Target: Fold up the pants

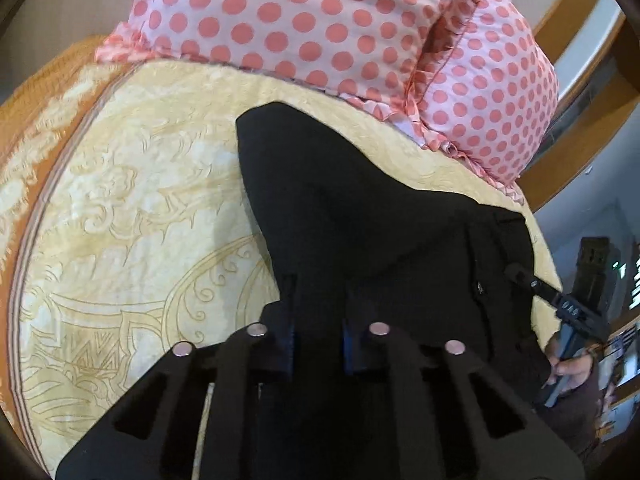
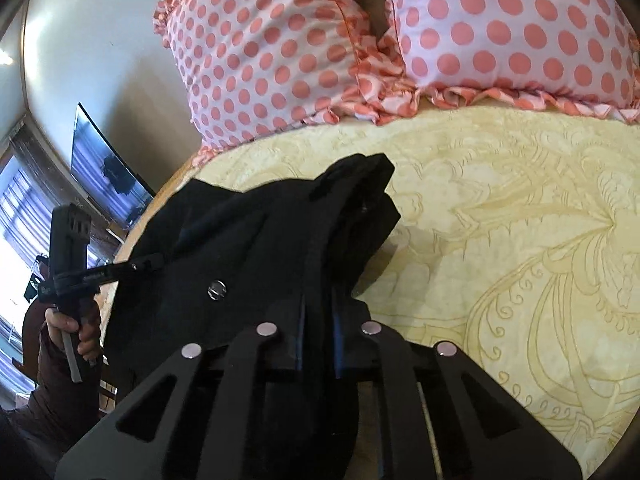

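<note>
Two hand-held grippers pinching black pants (image 1: 360,216) | long axis toward polka-dot pillows (image 1: 320,20)

We see black pants (image 1: 360,216) on a cream bedspread (image 1: 132,184) patterned with golden scrollwork, beside pale pink pillows (image 2: 280,48) with coral polka dots and ruffles.

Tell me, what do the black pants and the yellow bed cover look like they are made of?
The black pants look like matte woven cloth, perhaps a cotton blend: they sag in soft folds without shine, with a metal-looking button. The yellow bed cover seems a faintly glossy jacquard or quilted fabric; its ornament looks woven in.
</note>
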A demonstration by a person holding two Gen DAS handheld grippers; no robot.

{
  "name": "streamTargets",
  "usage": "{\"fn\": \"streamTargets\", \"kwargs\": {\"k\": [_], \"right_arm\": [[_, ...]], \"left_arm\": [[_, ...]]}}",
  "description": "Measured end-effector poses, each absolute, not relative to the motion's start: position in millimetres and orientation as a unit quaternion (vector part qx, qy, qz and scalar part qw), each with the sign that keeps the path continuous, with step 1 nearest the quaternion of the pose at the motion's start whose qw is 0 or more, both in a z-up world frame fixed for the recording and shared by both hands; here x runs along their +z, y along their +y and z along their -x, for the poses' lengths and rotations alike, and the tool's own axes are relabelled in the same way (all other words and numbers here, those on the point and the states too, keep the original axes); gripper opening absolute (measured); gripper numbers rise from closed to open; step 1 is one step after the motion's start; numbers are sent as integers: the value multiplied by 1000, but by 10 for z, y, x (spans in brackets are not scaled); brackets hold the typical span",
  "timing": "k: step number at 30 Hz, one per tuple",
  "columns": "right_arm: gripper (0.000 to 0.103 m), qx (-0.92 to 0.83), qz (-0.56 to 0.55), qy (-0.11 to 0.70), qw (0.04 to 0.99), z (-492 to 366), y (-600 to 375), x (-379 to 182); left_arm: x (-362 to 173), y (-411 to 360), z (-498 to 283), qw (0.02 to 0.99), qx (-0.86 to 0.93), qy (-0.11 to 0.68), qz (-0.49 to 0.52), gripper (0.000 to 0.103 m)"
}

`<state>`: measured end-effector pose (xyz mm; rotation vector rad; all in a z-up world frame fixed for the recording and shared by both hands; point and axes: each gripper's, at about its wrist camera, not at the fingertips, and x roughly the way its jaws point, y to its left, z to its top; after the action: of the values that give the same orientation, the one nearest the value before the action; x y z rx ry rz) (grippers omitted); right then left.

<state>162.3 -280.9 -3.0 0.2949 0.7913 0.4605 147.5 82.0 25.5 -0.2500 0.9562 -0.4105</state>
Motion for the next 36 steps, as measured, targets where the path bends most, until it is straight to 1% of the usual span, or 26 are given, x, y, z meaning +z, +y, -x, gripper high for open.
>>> {"fn": "streamTargets", "kwargs": {"k": [6,10,12,13,15,16,17,18,19,20,21,22,23,24,25,26,28,30,31,32,34,36], "right_arm": [[8,220,-149,357,896,-1842,-2873,314],[8,194,-164,331,909,-2151,-3019,495],[8,172,-178,332,910,-2355,-3134,454],[8,160,-186,341,907,-2454,-3179,381],[9,124,-184,399,890,-2687,-3181,69],[13,113,-179,414,885,-2724,-3173,-18],[22,99,-172,423,884,-2742,-3168,-95],[25,95,-168,418,888,-2714,-3179,-81],[34,89,-166,415,890,-2686,-3194,-44],[44,76,-160,409,895,-2627,-3223,35],[49,68,-158,396,902,-2538,-3255,132],[58,75,-165,375,909,-2414,-3284,240],[62,90,-175,360,912,-2316,-3303,317],[62,113,-186,350,911,-2218,-3284,374],[62,144,-200,346,905,-2125,-3250,406],[62,175,-215,346,896,-2042,-3205,404],[63,221,-236,360,875,-1953,-3103,339],[66,227,-246,396,855,-1926,-3013,169],[70,218,-247,408,851,-1950,-2995,104],[70,198,-253,427,845,-1978,-3003,-28],[70,200,-284,413,842,-1966,-3080,-122],[70,183,-278,416,846,-1918,-3062,-68]], "left_arm": [[528,706,-1650,876,-199,427,105,12],[665,590,-2023,883,-198,404,132,12],[604,498,-2241,881,-191,410,135,12],[524,444,-2379,873,-189,427,140,13],[297,393,-2585,851,-172,472,152,15],[200,385,-2644,845,-160,486,153,21],[143,394,-2669,846,-152,487,156,31],[133,418,-2662,848,-148,484,158,35],[150,444,-2640,849,-147,483,159,38],[184,470,-2611,851,-143,479,160,38],[265,515,-2543,860,-135,467,154,38],[376,559,-2450,872,-128,450,145,38],[446,588,-2408,878,-126,439,140,41],[571,620,-2257,889,-136,415,138,46],[635,636,-2169,892,-153,402,142,62],[673,619,-2085,892,-169,394,145,72],[714,485,-1875,883,-221,388,141,72],[635,346,-1781,867,-253,407,133,74],[547,270,-1777,857,-260,426,127,74],[470,213,-1802,850,-259,442,120,74],[239,127,-1896,839,-242,475,110,74],[214,92,-1889,847,-235,465,101,74]]}}
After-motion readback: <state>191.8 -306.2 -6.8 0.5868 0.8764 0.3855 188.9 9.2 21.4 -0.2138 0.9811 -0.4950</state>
